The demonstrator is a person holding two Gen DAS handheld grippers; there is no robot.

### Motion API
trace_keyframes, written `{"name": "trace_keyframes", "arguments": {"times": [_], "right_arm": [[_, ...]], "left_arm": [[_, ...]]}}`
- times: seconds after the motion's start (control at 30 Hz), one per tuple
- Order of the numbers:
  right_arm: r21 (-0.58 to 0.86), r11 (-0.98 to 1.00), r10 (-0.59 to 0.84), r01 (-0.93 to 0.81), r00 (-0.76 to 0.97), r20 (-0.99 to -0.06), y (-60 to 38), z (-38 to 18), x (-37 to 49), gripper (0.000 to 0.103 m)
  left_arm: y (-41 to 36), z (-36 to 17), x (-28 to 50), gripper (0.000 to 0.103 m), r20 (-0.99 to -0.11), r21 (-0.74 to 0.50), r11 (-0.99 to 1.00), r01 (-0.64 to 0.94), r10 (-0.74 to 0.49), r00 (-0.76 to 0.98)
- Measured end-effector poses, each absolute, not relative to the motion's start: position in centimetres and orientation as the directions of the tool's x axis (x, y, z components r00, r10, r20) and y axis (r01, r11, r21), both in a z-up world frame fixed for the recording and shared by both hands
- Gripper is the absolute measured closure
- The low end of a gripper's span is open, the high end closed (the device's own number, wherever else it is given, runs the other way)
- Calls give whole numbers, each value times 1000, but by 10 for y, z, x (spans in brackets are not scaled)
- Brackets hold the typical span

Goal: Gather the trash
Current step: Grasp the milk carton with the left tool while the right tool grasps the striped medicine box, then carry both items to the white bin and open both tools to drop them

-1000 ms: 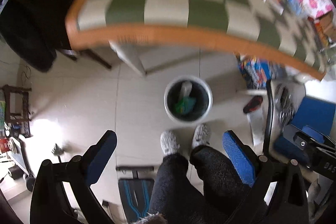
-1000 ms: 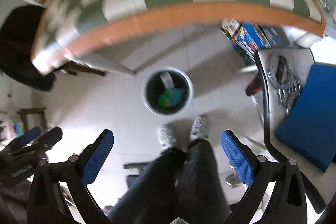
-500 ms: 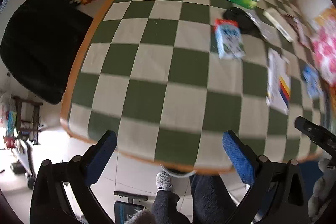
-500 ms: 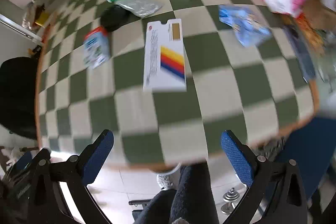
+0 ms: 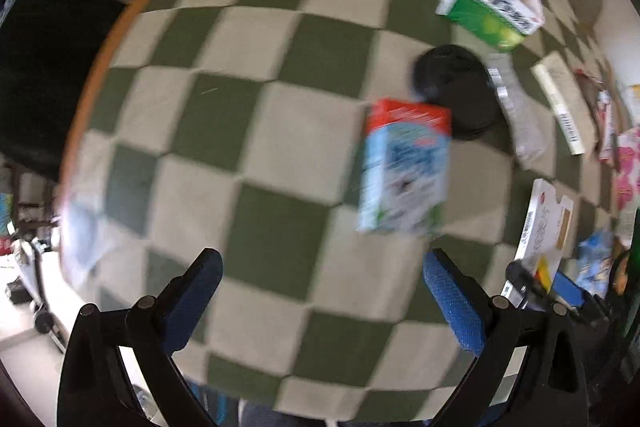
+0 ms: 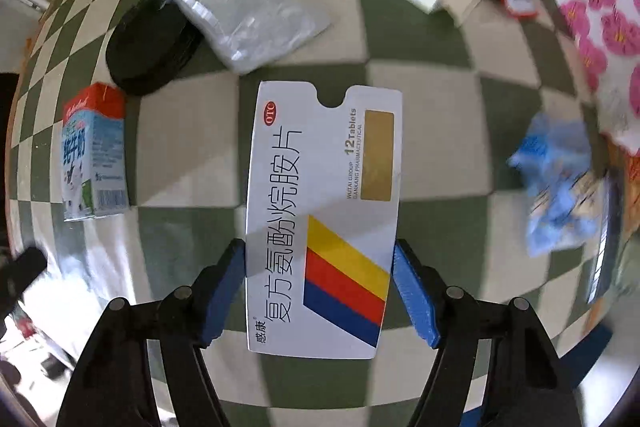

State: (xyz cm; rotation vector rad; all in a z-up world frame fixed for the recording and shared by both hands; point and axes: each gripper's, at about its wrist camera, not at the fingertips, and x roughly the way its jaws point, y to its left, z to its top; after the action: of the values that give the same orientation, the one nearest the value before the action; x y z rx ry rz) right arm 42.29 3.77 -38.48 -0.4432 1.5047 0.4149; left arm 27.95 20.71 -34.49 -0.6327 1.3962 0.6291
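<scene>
Jaws on both grippers stand apart: the right gripper (image 6: 320, 291) straddles the near end of the flat medicine box (image 6: 324, 219), its pads beside the long edges, though whether they touch is unclear; the left gripper (image 5: 324, 301) hangs empty above the checkered table (image 5: 248, 147). That box lies flat mid-table and looks light, thin and easily crushed, so a gentle pinch across its width should do. The milk carton (image 5: 404, 167), smaller and stiffer, lies ahead of the left gripper beside a black lid (image 5: 460, 87); grip it across its narrow sides.
</scene>
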Motion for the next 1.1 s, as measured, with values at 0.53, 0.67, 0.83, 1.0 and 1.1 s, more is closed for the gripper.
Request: {"name": "trace_keyframes", "arguments": {"times": [0.53, 0.67, 0.83, 1.0, 1.1], "right_arm": [[-9, 883, -37, -469, -49, -998, 28, -404, 473, 29], [-3, 886, -23, -464, -38, -999, 17, -401, 466, 29], [-2, 875, 32, -485, 60, -998, 3, -367, 424, 29], [9, 863, 99, -505, 151, -984, -9, -324, 375, 29], [21, 866, 142, -500, 206, -968, -20, -293, 339, 29]], "left_arm": [[200, -383, 336, 58, -998, -52, 765, -642, -10, 70], [191, -369, 318, 58, -995, -45, 767, -640, 19, 94], [168, -338, 280, 58, -986, -36, 783, -621, 72, 148], [148, -300, 238, 58, -968, -41, 805, -592, 114, 223], [148, -274, 215, 58, -954, -53, 820, -569, 127, 273]]}}
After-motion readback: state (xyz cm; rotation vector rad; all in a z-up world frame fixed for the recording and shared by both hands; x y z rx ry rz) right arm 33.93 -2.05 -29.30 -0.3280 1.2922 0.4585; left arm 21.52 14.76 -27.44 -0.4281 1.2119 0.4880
